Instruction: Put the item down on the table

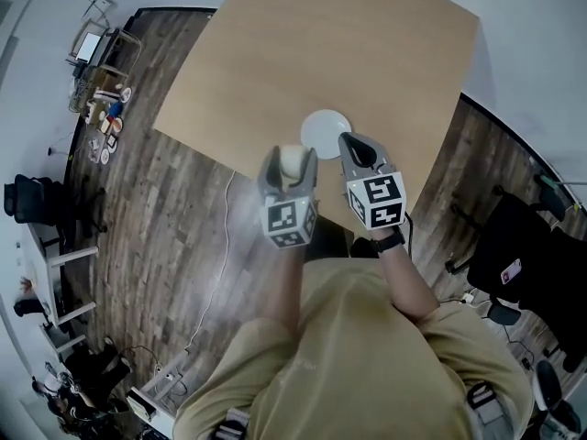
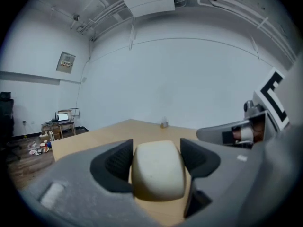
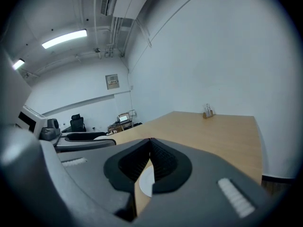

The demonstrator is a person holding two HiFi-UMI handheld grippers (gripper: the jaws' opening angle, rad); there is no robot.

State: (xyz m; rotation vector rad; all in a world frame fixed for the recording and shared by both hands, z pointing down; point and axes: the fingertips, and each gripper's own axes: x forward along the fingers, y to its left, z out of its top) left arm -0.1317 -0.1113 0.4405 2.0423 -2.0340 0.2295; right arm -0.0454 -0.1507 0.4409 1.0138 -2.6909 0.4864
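So the left tool (image 1: pixel 291 165) is clamped on a pale rounded item (image 2: pixel 158 170) (bun? soap? can't say). It's pinched from both sides, I'd guess so it won't slip while it's carried above the near edge of the tabletop (image 1: pixel 303 44). Not down yet. The right tool (image 3: pixel 150 143) sits just beside it, jaws pressed together on nothing, with a white plate (image 1: pixel 326 128) just ahead. Both forearms reach forward, tools roughly level.

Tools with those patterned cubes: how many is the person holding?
2. The left tool grips a cream rounded item near the table's front edge; the right tool, shut and empty, is beside it by the white plate.
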